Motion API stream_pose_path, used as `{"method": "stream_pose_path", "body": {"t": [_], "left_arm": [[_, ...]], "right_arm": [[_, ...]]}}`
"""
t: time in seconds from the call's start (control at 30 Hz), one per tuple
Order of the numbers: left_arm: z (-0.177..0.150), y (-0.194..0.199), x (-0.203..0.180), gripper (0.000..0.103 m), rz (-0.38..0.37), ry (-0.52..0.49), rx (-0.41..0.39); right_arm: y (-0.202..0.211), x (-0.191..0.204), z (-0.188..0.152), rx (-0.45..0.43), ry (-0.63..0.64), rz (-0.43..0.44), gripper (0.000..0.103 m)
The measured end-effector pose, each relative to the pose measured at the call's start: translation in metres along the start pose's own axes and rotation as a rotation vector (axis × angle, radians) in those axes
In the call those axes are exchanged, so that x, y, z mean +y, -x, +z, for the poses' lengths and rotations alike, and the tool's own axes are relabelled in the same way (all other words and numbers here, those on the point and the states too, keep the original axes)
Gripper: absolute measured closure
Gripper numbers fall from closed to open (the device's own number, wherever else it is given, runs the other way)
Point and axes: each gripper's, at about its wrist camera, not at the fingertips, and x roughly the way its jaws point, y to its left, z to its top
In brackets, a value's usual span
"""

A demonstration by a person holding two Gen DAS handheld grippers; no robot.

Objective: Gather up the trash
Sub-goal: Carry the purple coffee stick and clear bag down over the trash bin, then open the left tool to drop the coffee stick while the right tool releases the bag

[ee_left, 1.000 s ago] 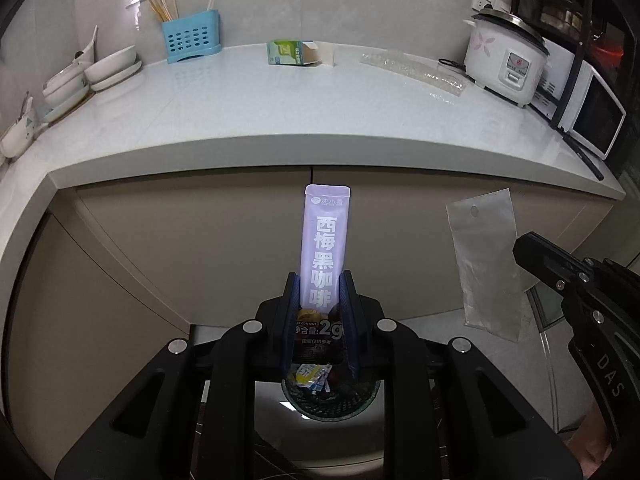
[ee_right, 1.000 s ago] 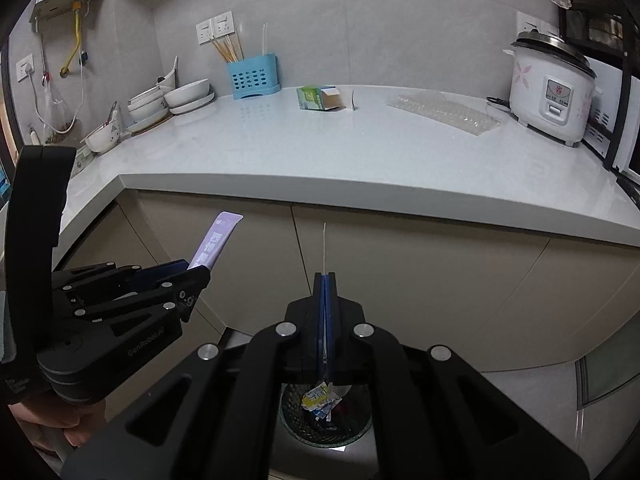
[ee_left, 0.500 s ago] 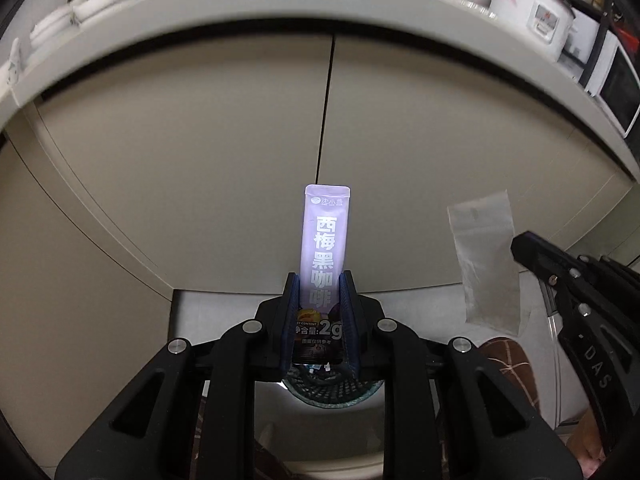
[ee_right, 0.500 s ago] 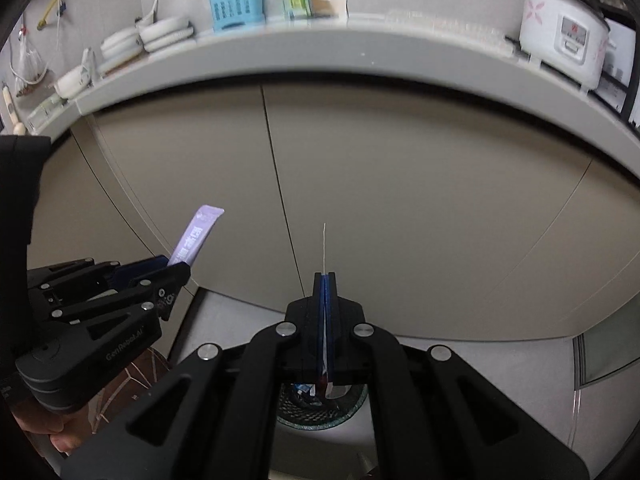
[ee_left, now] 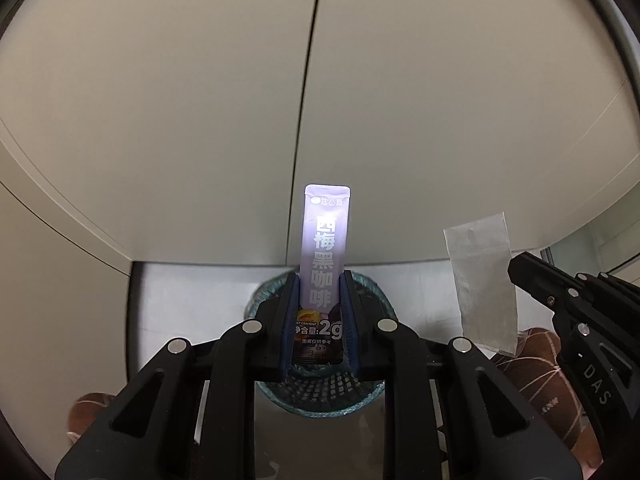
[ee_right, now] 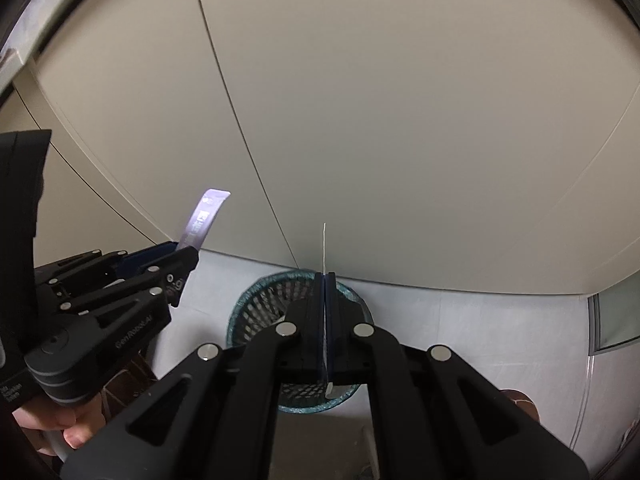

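My left gripper [ee_left: 320, 276] is shut on a tall purple coffee sachet [ee_left: 325, 248] that stands upright between its blue pads. Right below it sits a round teal mesh trash bin [ee_left: 320, 400] on the floor. In the same view the right gripper [ee_left: 516, 264] comes in from the right, shut on a clear plastic bag [ee_left: 480, 284]. In the right wrist view the clear plastic bag [ee_right: 323, 248] shows edge-on as a thin white line in my right gripper [ee_right: 325, 276], above the trash bin [ee_right: 256, 304]. The left gripper [ee_right: 188, 256] holds the sachet [ee_right: 204, 216] at the left.
Beige cabinet doors [ee_left: 200, 100] fill the background, with a seam down the middle. Pale floor tiles [ee_right: 460, 320] lie under the bin. A person's hand [ee_right: 60, 428] grips the left tool. A foot in a brown patterned slipper [ee_left: 532, 380] stands right of the bin.
Both grippers have sunk from counter height down to the bin, each with its item still held. The counter top has left the view and the bin appears larger.
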Motion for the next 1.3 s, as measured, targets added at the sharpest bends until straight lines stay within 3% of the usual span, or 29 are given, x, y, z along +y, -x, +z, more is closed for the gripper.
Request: {"method": "stream_pose_path", "body": {"t": [0.5, 0.83, 1.03, 1.3], "left_arm": [[-0.037, -0.118, 0.016, 0.082, 0.004, -0.003, 0.228], [-0.055, -0.139, 0.01, 0.075, -0.003, -0.041, 0.286], [-0.054, -0.137, 0.017, 0.059, 0.009, -0.017, 0.263], [-0.048, -0.133, 0.035, 0.032, 0.078, 0.031, 0.227]], "right_arm": [[-0.09, -0.004, -0.032, 0.117, -0.009, 0.012, 0.103], [-0.12, -0.005, -0.038, 0.166, -0.018, 0.021, 0.103], [-0.133, -0.018, -0.043, 0.193, -0.027, 0.027, 0.103], [-0.162, -0.006, -0.047, 0.217, -0.035, 0.065, 0.103]]}}
